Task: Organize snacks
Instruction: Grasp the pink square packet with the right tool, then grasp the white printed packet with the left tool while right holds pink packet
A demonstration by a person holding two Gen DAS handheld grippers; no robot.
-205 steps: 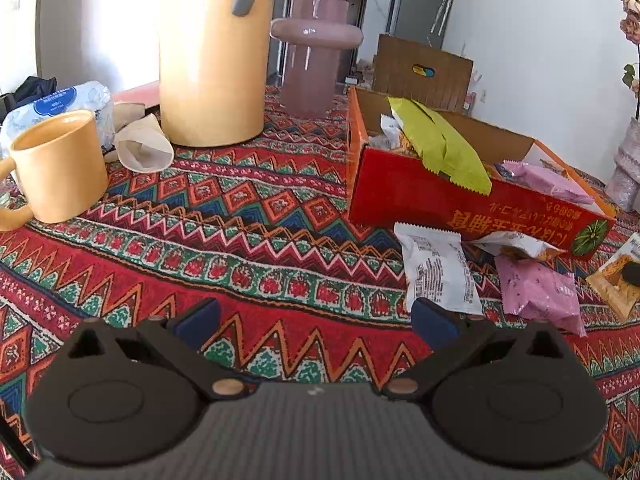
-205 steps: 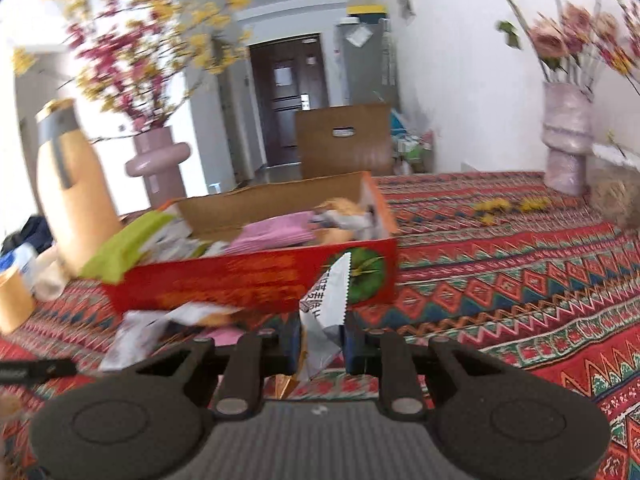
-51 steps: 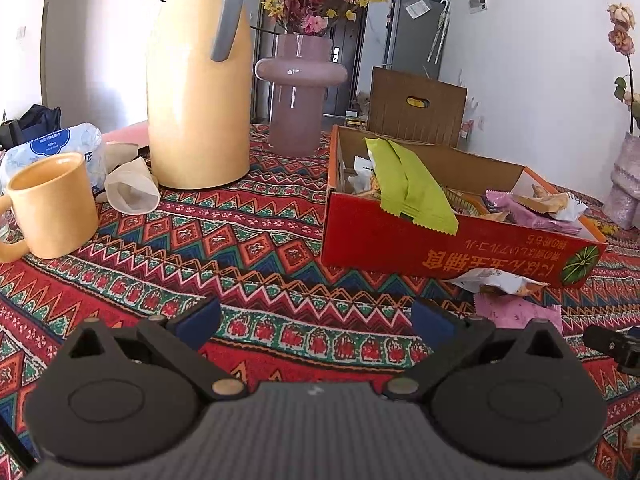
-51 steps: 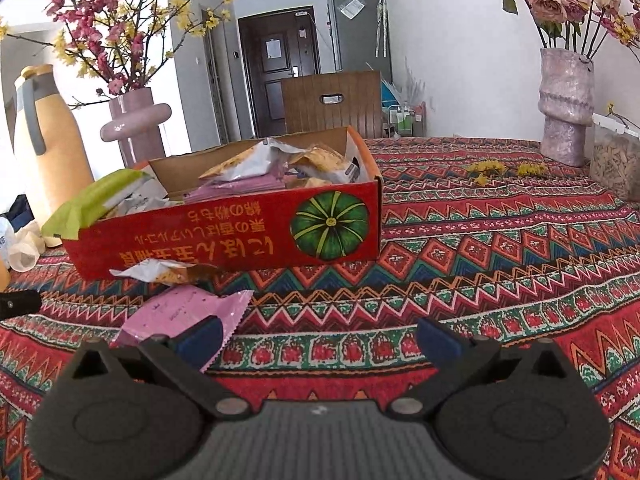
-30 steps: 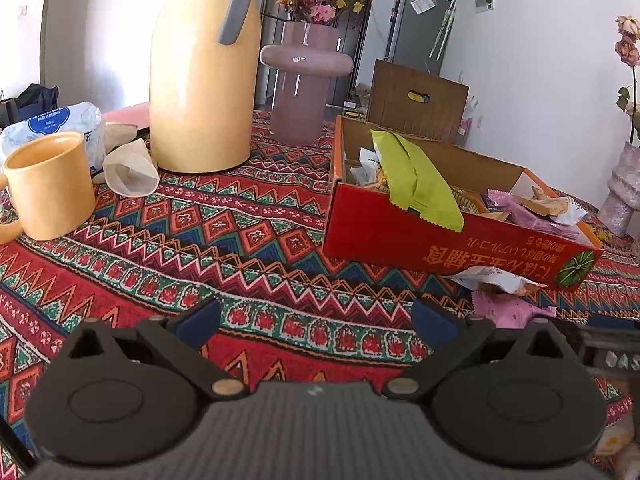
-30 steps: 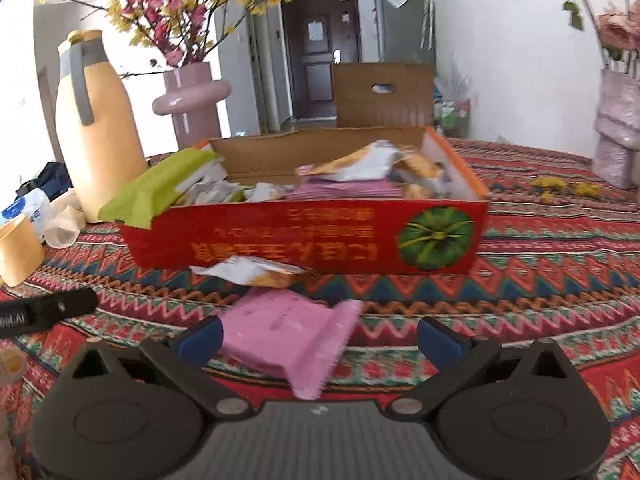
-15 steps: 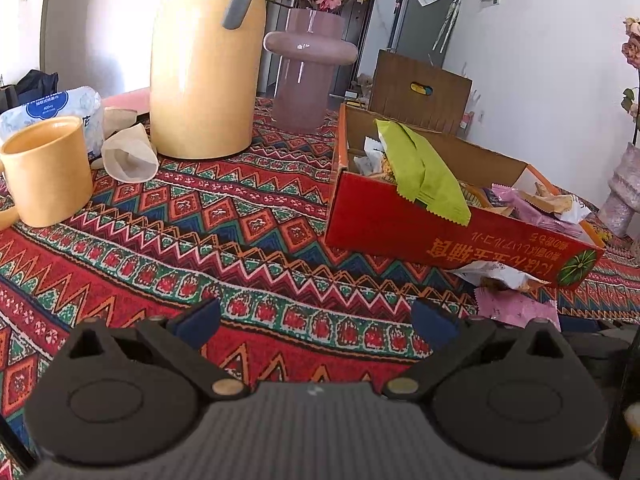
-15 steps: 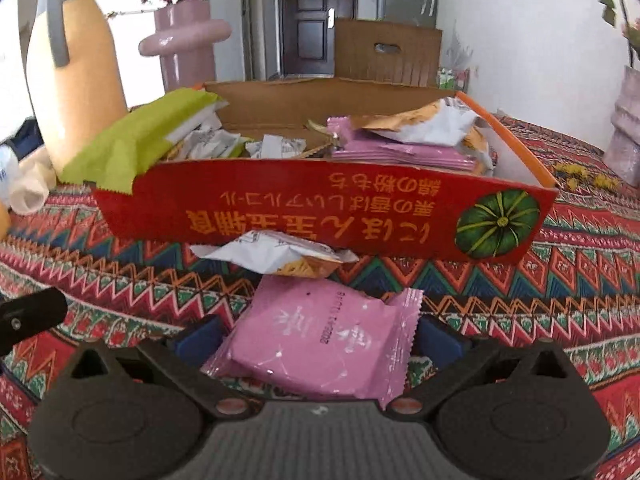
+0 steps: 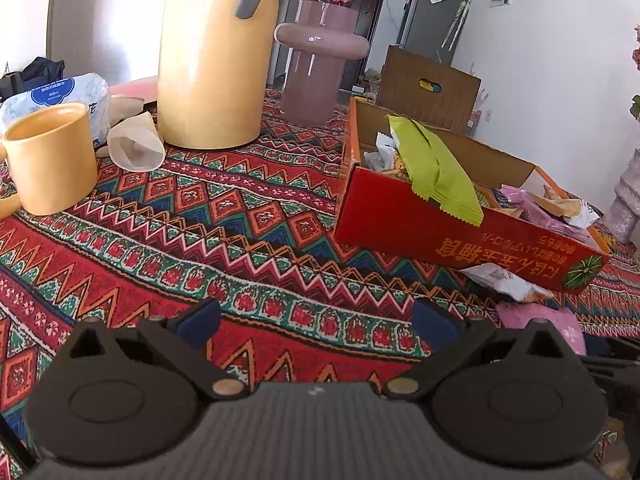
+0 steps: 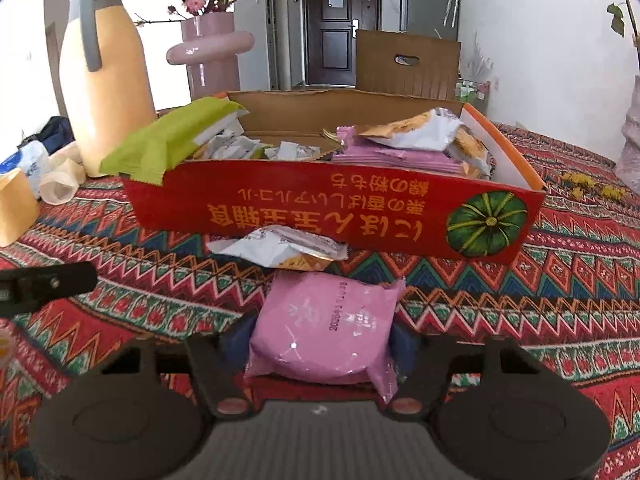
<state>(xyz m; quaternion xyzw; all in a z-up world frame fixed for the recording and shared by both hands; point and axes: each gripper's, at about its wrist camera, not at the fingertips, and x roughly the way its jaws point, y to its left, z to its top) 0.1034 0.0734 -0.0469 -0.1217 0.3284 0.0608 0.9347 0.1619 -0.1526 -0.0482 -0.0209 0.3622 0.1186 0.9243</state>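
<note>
Since half a second ago the right gripper (image 10: 320, 338) has closed in on the pink snack packet (image 10: 324, 332), and its jaws now press both sides of it. On the left, the left gripper (image 9: 316, 320) hovers over the patterned table (image 9: 200, 240) with jaws wide apart, holding nothing. Further right stands the red box (image 10: 340, 208) full of snacks; a white snack packet (image 10: 280, 252) lies against its front wall, just beyond the pink one.

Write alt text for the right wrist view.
The right gripper is closed on a pink snack packet lying on a patterned tablecloth. Just beyond it lies a white packet against a red box full of snacks.
</note>
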